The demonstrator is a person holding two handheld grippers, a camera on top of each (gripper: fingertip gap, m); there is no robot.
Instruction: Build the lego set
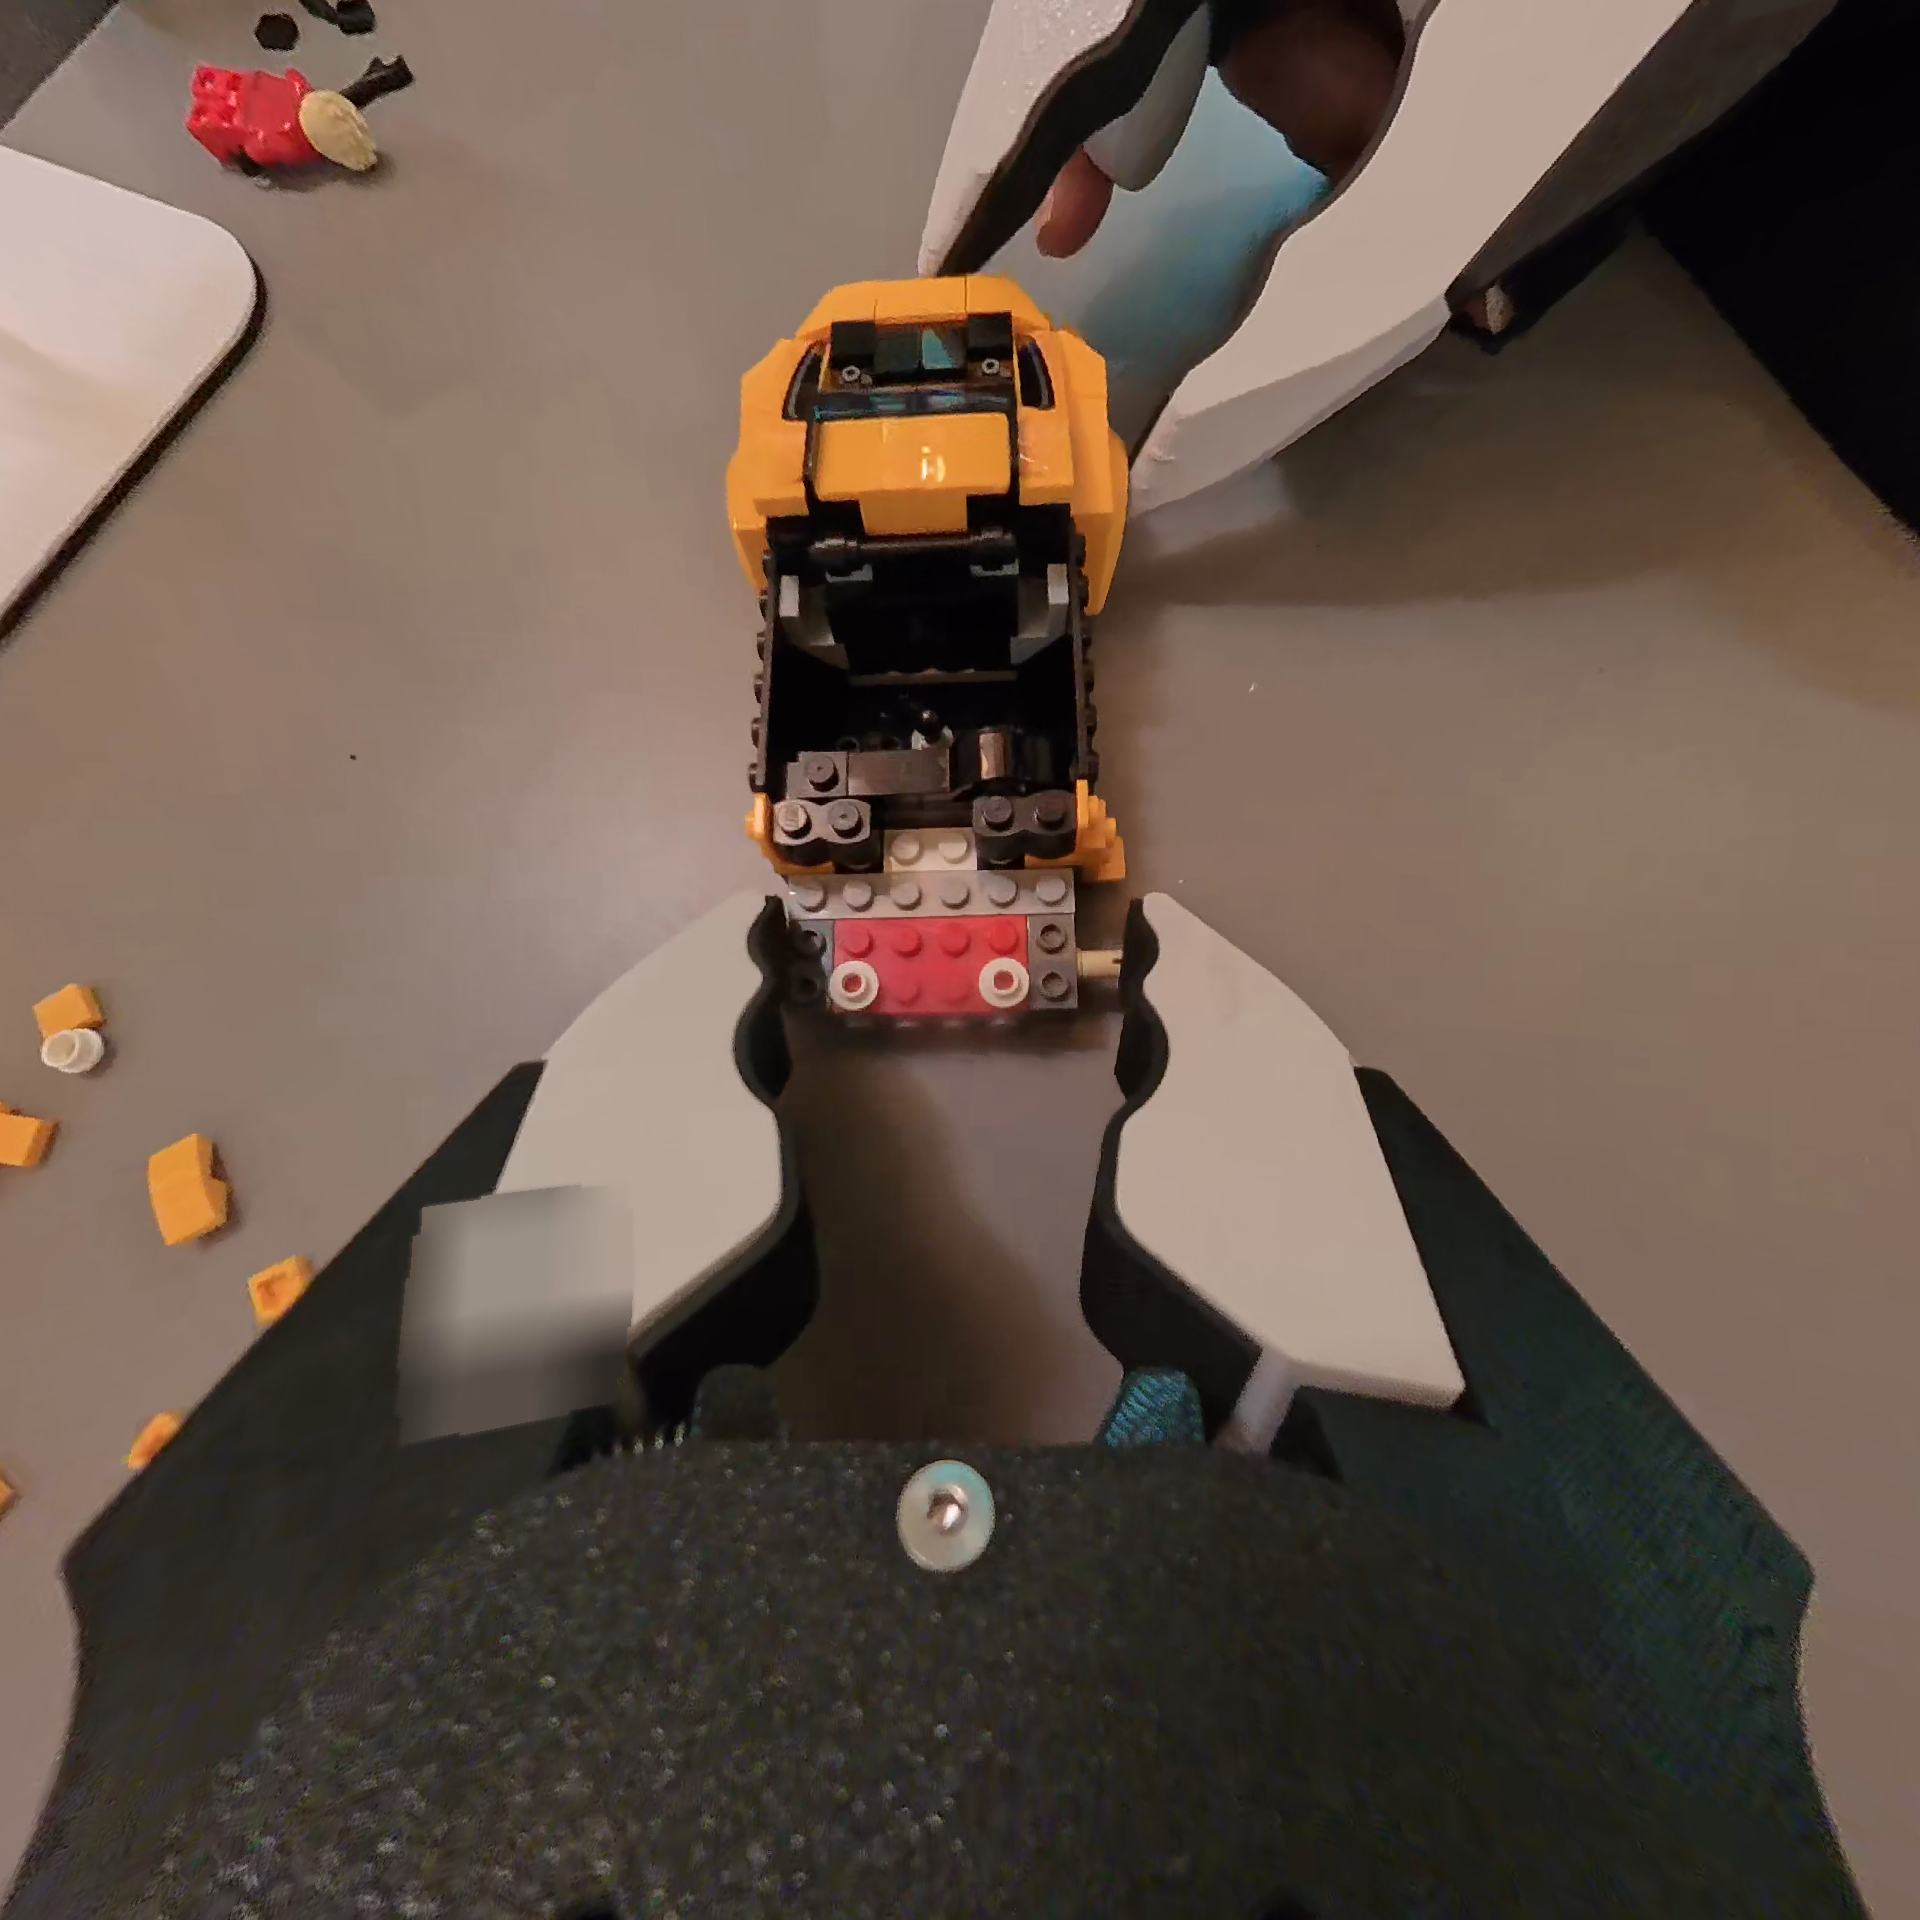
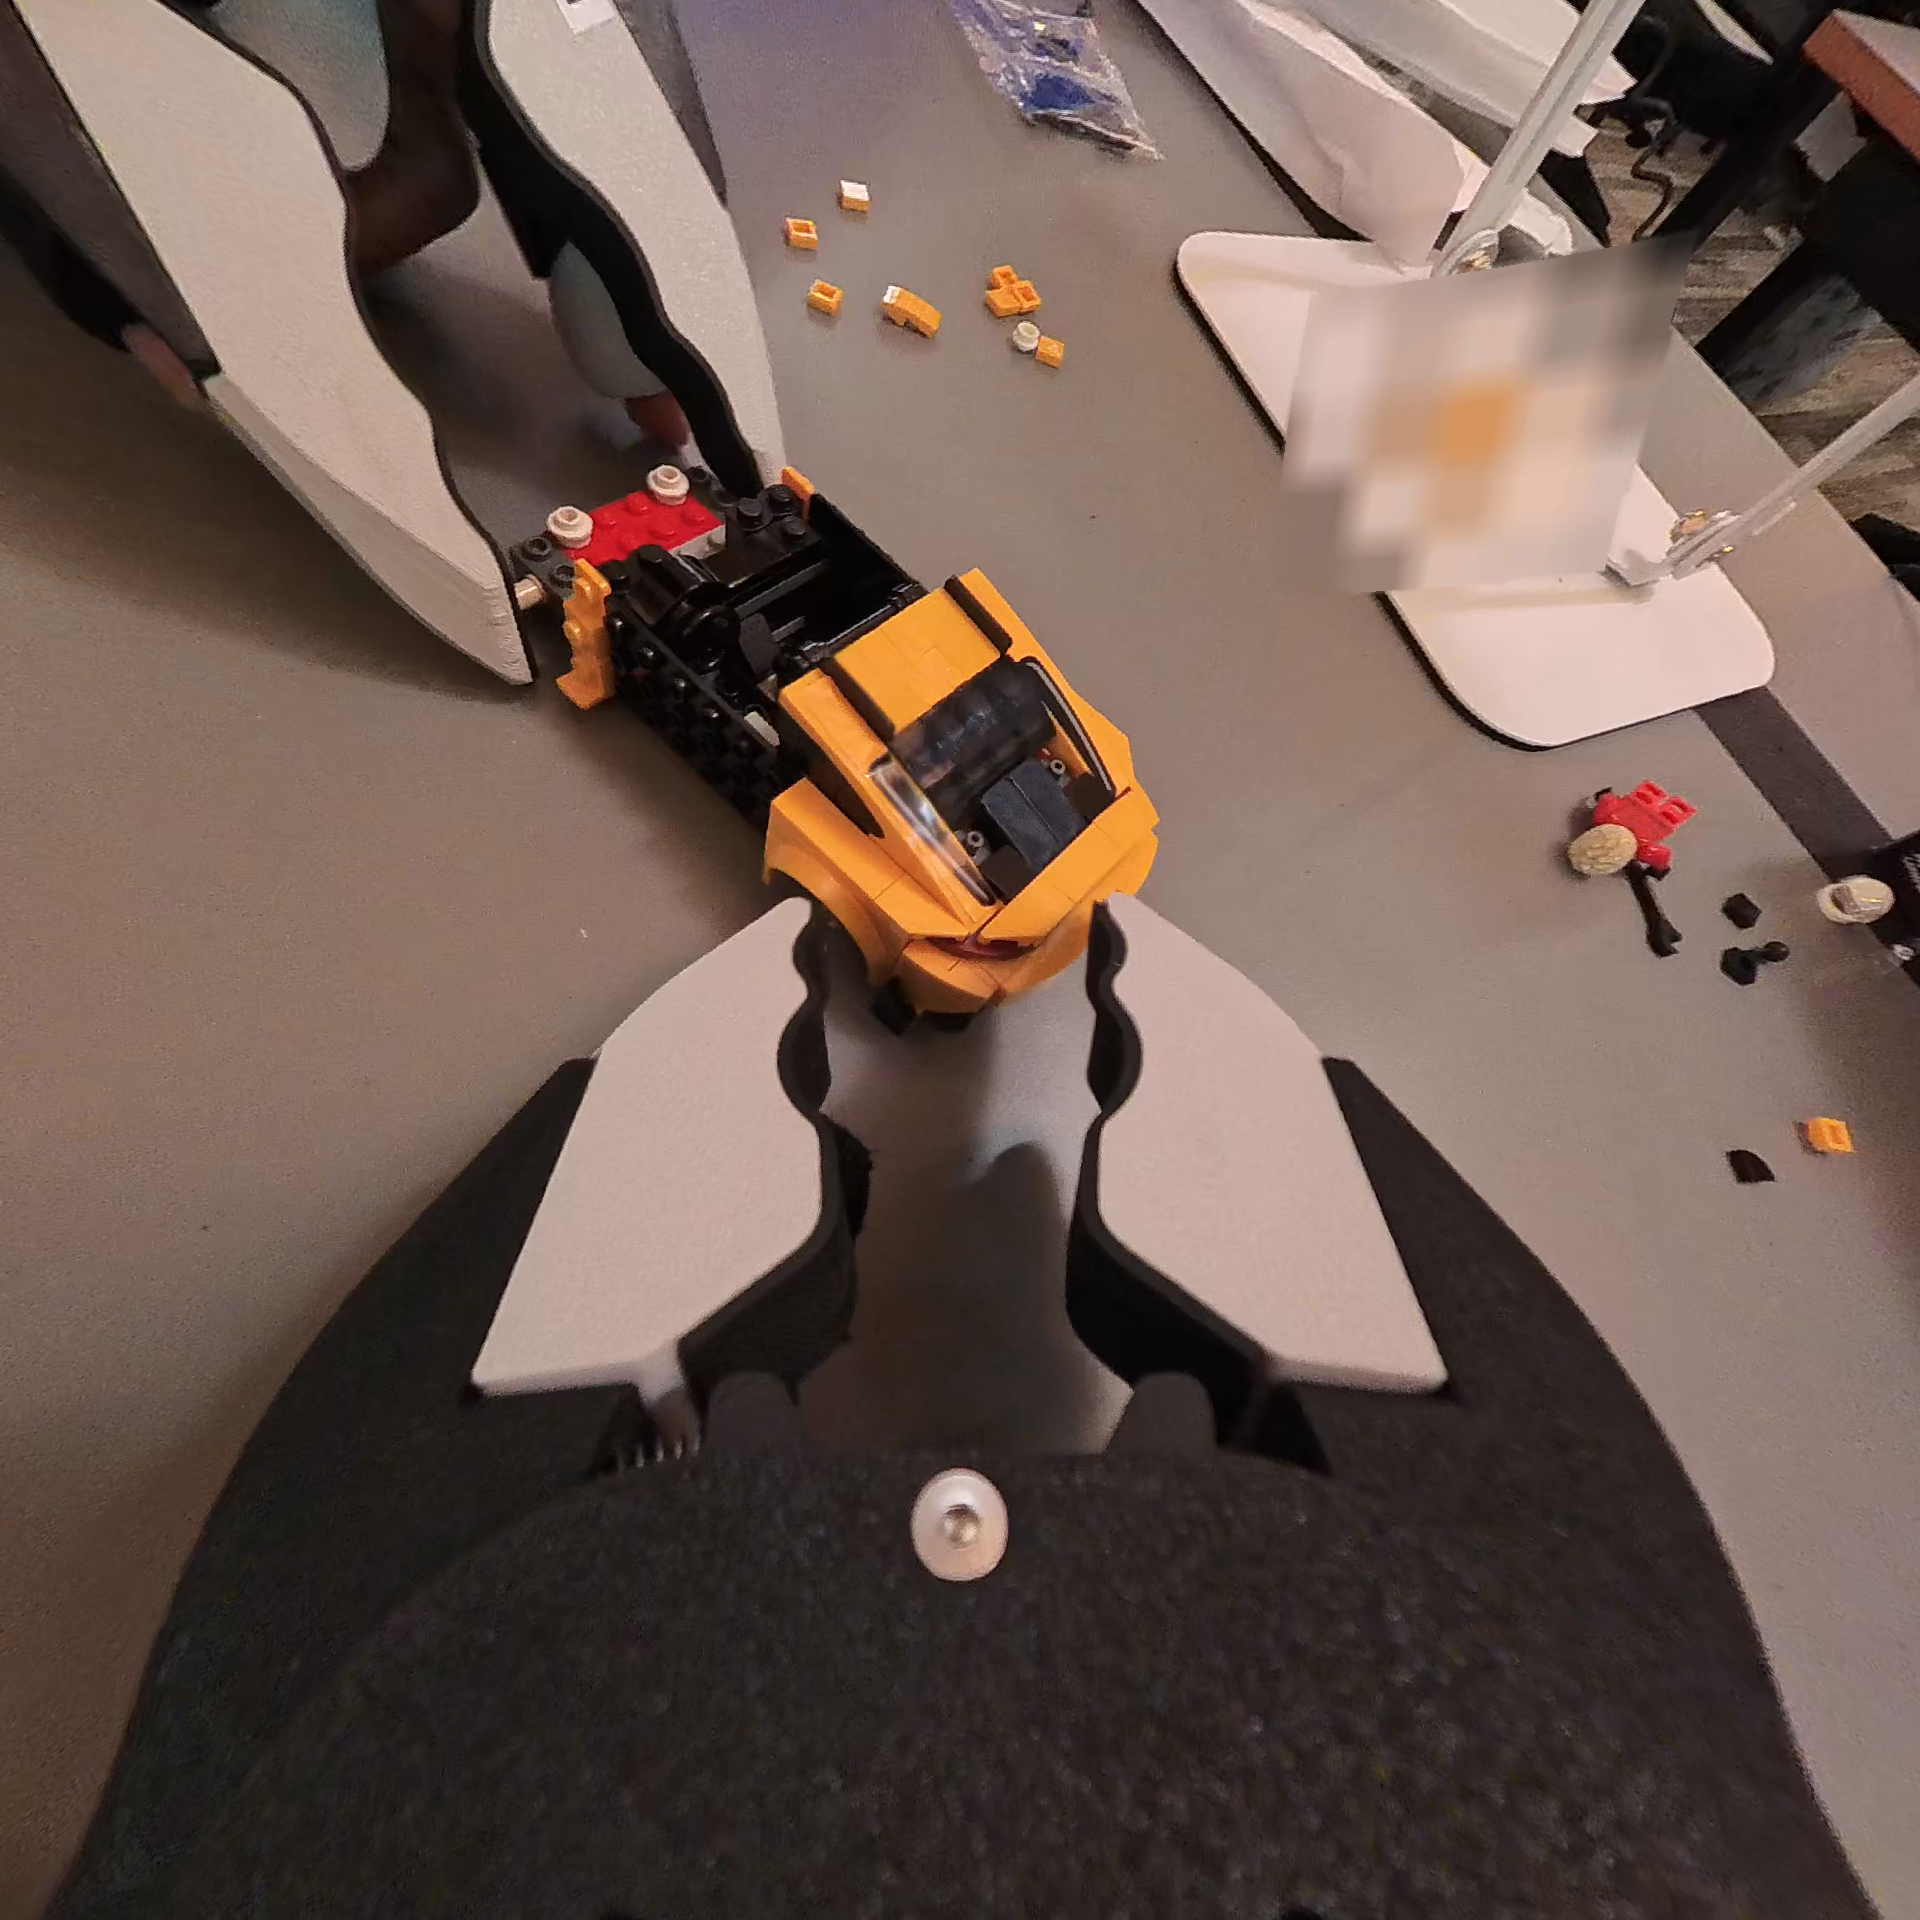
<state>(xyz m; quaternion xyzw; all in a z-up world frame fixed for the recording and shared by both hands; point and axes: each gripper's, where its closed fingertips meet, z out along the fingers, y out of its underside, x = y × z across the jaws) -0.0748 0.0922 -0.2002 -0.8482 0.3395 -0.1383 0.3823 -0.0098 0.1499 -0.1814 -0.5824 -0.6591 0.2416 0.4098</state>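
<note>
We hold the orange toy car (image 1: 925, 468) flat on the desk (image 1: 416, 675), with the right gripper (image 2: 951, 956) jaws clamped across its nose. The left gripper (image 1: 948, 966) jaws are closed on the bare rear chassis beside the red plate (image 1: 925, 961), one pad on the dark side bricks and the other on the tan pin (image 1: 1099, 961). In our judgement the pin end may pivot, so we keep both grips level; the car's underside is hidden, and pad pressure is hard to make out.
</note>
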